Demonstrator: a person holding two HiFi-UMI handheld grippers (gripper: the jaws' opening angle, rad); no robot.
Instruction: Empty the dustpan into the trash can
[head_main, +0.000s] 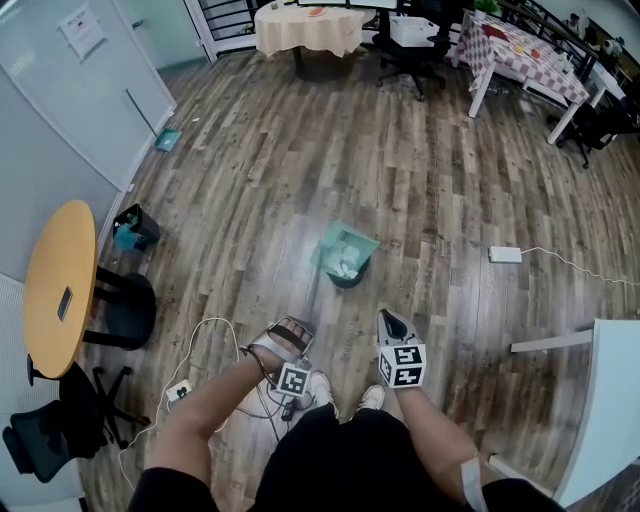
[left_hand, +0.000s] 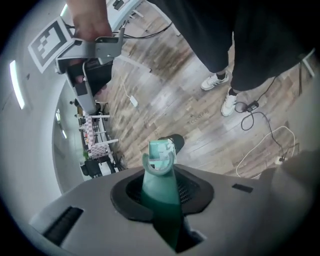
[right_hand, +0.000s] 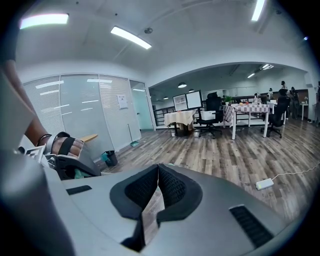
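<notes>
teal long-handled dustpan (head_main: 350, 240) tips over the small dark round trash can (head_main: 349, 281), touching its rim.

Head view: I can't see into the trash can (head_main: 350, 279). The dustpan (head_main: 346, 248) covers its mouth and only a dark rim shows. Pale bits in the pan are too small to identify. Left gripper view: the handle's lower end disappears between the jaws of the left gripper (left_hand: 162, 200), and the pan hides most of the can. The white table (head_main: 610, 400) is cut off at the head view's right edge.
</notes>
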